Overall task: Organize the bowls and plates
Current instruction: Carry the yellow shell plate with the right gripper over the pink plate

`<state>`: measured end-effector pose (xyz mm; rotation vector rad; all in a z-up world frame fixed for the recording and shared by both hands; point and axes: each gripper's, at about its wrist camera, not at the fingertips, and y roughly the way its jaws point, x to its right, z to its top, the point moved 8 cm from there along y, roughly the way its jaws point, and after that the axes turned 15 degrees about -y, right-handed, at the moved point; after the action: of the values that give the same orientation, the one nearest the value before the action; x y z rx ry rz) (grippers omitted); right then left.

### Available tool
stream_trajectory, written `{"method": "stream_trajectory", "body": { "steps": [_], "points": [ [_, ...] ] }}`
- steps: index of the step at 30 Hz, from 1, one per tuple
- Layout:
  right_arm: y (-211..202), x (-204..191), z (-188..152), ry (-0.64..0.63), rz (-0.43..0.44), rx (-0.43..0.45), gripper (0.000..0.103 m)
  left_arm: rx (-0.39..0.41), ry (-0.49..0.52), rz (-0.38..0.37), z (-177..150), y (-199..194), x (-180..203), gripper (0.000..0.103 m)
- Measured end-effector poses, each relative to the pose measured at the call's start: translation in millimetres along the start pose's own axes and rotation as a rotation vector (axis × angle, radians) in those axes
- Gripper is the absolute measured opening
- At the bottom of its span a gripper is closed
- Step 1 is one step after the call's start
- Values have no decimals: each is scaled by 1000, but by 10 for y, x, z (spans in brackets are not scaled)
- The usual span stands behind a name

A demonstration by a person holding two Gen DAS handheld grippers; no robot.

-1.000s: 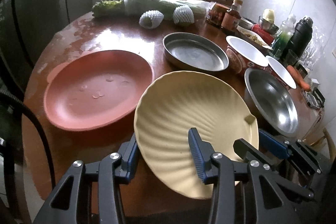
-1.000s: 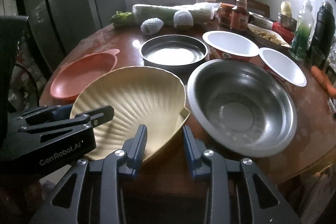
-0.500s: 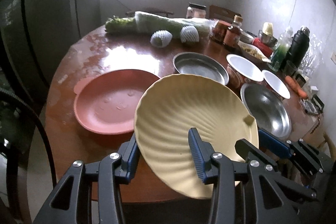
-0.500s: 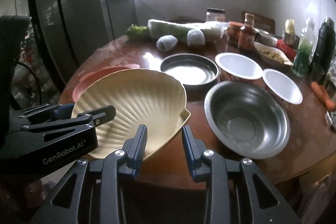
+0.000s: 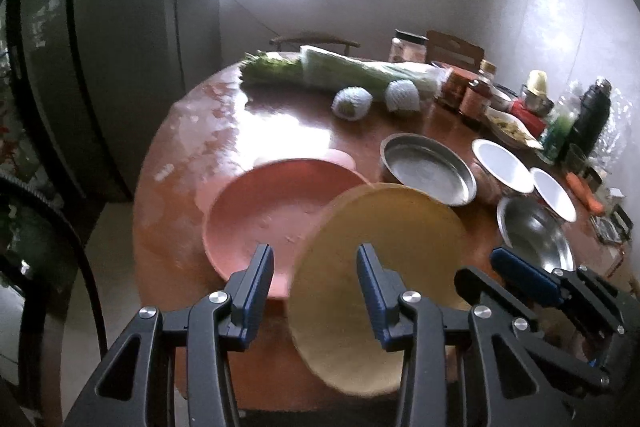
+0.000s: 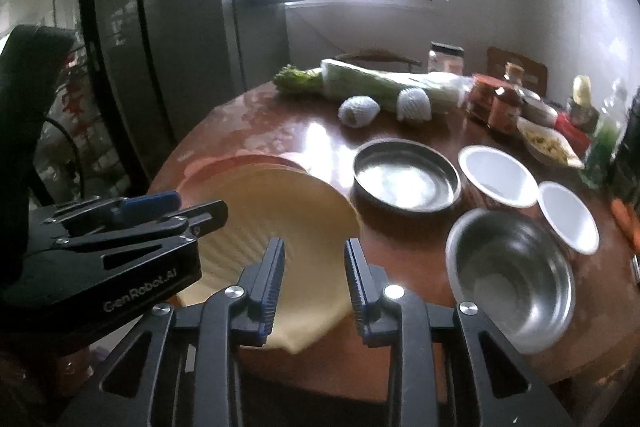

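Observation:
A yellow shell-shaped plate (image 5: 380, 247) hangs tilted above the brown table (image 5: 192, 147), blurred by motion. My left gripper (image 5: 314, 275) grips its near rim between closing jaws. My right gripper (image 6: 314, 267) holds the plate's other edge (image 6: 280, 211), its jaws closing too. Each gripper shows in the other's view: the right one (image 5: 520, 275) and the left one (image 6: 160, 211). Under the yellow plate lies a pink plate (image 5: 260, 211), partly hidden. To the right stand a steel pan (image 5: 430, 167), a steel bowl (image 6: 508, 275) and two white bowls (image 6: 496, 175) (image 6: 568, 215).
Wrapped greens (image 5: 352, 75), two netted fruits (image 5: 352, 103) and jars and bottles (image 5: 476, 95) crowd the table's far and right side. A dark fridge (image 6: 132, 47) stands to the left. A carrot (image 5: 584, 191) lies at the right edge.
Both grippers have risen and pulled back with the yellow plate. The plate now tilts more steeply and overlaps the pink plate. The table looks farther away.

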<state>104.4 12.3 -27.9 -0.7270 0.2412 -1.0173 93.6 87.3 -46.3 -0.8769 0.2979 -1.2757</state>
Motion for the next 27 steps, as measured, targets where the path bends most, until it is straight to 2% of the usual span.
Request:
{"method": "stream_trajectory", "body": {
  "steps": [4,6,13,27],
  "points": [
    [182,-61,93,-36,4,11,32,-27,-22,60,61,255,-182,43],
    [284,-37,42,-25,2,-25,32,-45,-36,32,22,293,-219,43],
    [159,159,-134,12,-29,-39,35,-33,-31,-7,-78,119,-222,43],
    [114,240,-659,35,9,-161,43,-134,-20,24,-581,160,-317,47]
  ]
}}
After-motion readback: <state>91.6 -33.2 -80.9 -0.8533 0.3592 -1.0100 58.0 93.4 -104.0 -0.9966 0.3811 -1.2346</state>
